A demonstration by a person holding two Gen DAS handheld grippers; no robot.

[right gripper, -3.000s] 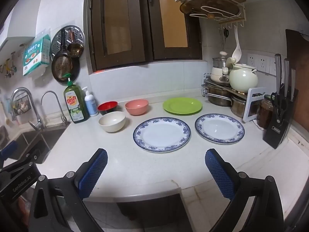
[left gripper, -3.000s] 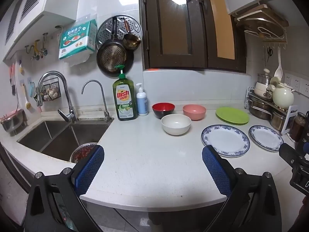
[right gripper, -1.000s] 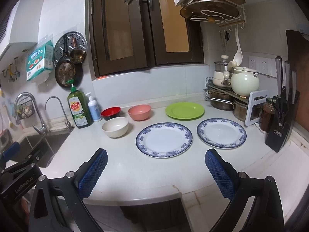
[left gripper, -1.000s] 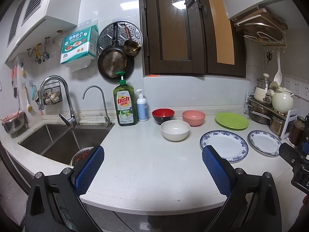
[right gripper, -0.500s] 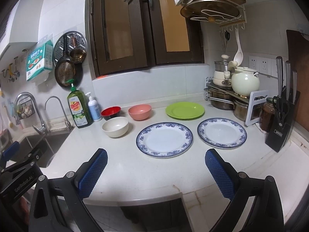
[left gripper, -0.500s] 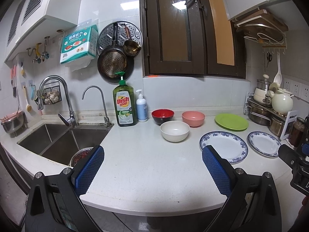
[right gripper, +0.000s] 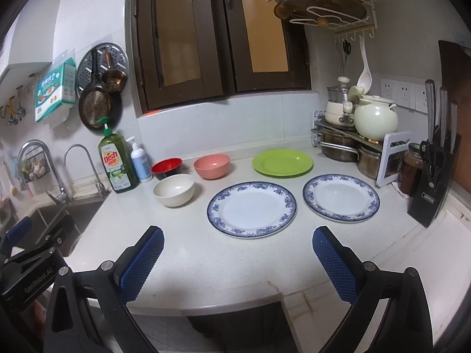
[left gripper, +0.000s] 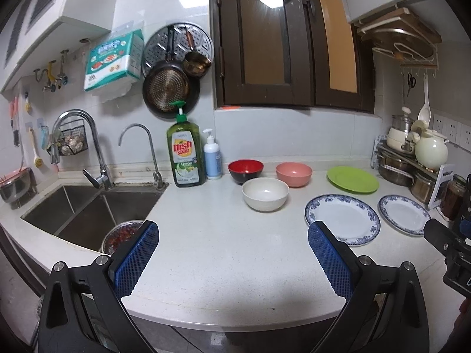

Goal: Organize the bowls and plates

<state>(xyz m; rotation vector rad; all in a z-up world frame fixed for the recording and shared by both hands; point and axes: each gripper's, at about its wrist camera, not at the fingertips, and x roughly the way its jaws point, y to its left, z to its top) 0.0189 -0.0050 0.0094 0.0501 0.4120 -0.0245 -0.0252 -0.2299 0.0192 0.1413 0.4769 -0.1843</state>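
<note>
Right wrist view: both the right gripper [right gripper: 238, 260] and left gripper [left gripper: 232, 257] gape wide, empty, short of the large blue-rimmed plate [right gripper: 251, 209]

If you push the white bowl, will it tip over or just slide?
The white bowl probably slides: it sits upright on a smooth countertop and looks wide and low. It appears empty, so likely light. A push high on the rim might rock it.
</note>
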